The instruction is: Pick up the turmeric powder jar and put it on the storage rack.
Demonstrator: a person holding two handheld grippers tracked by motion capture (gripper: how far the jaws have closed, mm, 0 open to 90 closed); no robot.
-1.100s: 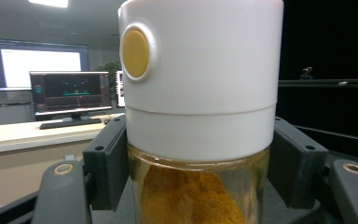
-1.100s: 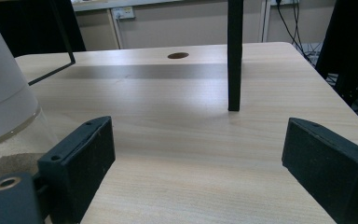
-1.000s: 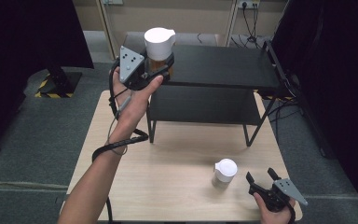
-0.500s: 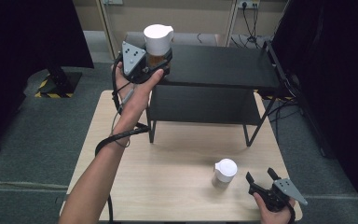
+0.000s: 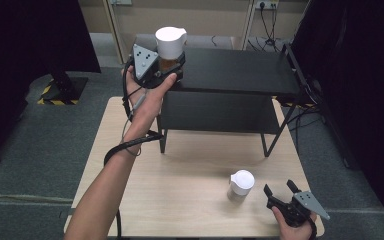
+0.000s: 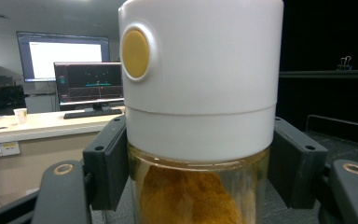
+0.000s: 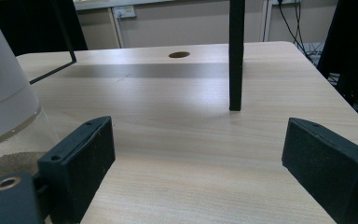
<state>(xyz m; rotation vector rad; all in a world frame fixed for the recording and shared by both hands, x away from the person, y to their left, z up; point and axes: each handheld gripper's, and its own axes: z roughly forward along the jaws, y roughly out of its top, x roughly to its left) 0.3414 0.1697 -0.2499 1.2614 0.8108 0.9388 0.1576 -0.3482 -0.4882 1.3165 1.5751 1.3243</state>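
The left gripper [image 5: 172,67] clamps a white-lidded spice jar [image 5: 170,46] by its glass body just under the lid, upright at the far-left corner of the black shelf [image 5: 240,72], a grip that keeps the orange powder level. Near right, the right gripper [image 5: 281,191] rests on the wooden table [image 5: 180,180], jaws wide with nothing between them, just beside a second jar [image 5: 241,185], probably ready to take it.

High overhead view; 2 close gripper cameras, table [image 5: 190,165] shared.
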